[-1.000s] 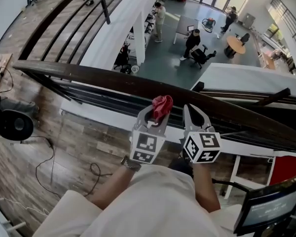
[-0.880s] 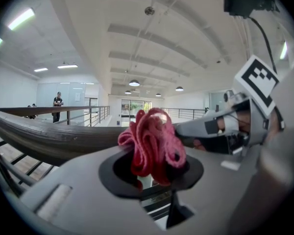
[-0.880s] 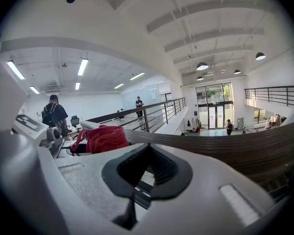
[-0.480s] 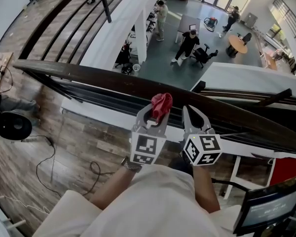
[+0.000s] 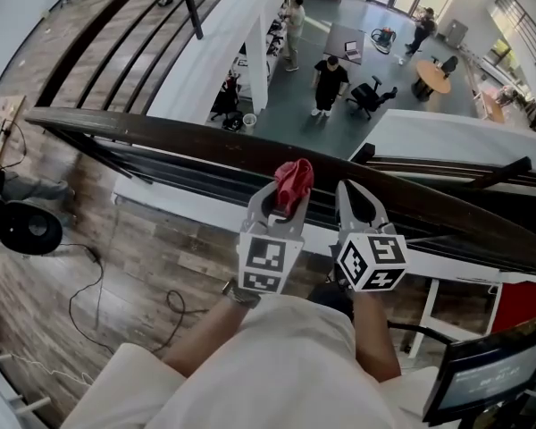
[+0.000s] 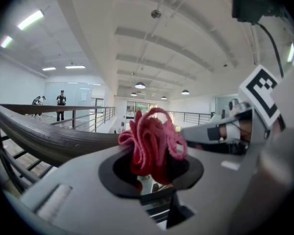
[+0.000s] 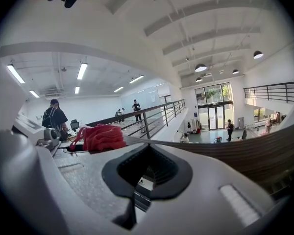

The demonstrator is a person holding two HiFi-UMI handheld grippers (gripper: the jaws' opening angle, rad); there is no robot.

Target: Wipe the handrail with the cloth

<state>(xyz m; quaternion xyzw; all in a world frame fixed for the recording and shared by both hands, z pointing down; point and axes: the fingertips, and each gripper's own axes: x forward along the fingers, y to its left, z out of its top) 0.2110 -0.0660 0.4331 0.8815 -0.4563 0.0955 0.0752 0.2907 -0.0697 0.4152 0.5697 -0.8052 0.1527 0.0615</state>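
A dark brown wooden handrail point(image 5: 179, 141) runs across the head view from left to lower right, over an atrium. My left gripper point(image 5: 281, 206) is shut on a bunched red cloth point(image 5: 293, 184), which sits at the rail's near edge; I cannot tell whether it touches. In the left gripper view the cloth point(image 6: 152, 146) sticks up from the shut jaws, with the handrail point(image 6: 44, 136) coming in from the left. My right gripper point(image 5: 353, 206) is just to the right, shut and holding nothing. The right gripper view shows the cloth point(image 7: 98, 137) to its left and the handrail point(image 7: 264, 151) at right.
Beyond the rail is a drop to a lower floor point(image 5: 295, 105) with people, chairs and a round table point(image 5: 427, 80). Black rail bars point(image 5: 188, 181) run under the handrail. Cables point(image 5: 80, 293) and a black round object point(image 5: 22, 226) lie on the wooden floor at left. A monitor point(image 5: 487, 374) is at lower right.
Both grippers have shifted only slightly, the right one a little to the right. The cloth stays held. People on the lower floor have walked on.
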